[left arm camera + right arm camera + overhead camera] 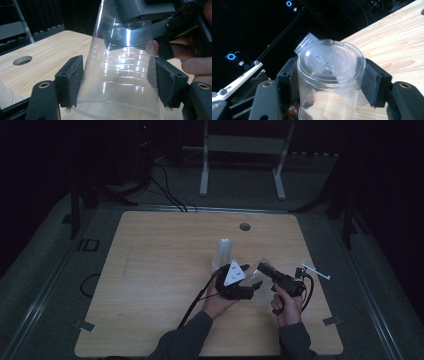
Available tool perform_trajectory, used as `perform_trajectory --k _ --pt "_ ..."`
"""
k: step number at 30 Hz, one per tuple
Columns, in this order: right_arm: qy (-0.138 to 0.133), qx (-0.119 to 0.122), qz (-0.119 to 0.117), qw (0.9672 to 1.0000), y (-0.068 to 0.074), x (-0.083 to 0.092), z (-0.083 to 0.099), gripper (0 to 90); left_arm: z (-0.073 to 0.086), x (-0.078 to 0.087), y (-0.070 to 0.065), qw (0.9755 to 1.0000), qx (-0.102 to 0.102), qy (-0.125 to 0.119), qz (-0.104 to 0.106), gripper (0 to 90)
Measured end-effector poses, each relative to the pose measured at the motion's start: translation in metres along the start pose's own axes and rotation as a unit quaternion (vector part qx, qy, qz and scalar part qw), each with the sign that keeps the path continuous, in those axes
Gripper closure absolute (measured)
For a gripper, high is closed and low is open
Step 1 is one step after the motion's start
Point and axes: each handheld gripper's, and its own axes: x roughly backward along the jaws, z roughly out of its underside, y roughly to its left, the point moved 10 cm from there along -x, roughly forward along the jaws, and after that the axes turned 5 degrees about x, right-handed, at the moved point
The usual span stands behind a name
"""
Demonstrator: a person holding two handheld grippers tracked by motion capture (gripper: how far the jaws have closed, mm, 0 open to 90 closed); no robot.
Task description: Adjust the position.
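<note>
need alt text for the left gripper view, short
A clear plastic cup stands between the left claw's two black padded jaws, which press on its ribbed sides over a light wooden table. A hand with the other claw's grey body is behind it.

I have both forearms entering from the bottom of the high view, meeting at centre frame. My left gripper [248,287] points right, jaws pressed inward; my right gripper [265,269] points upper left, jaws clamped.
</note>
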Motion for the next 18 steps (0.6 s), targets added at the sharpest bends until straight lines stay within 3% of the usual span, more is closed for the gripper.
perform_trajectory --k 18 --pt "0.029 0.056 0.018 0.9979 0.004 0.014 0.002 32.1 -0.001 0.008 0.014 0.9999 0.011 0.0 -0.01 30.7"
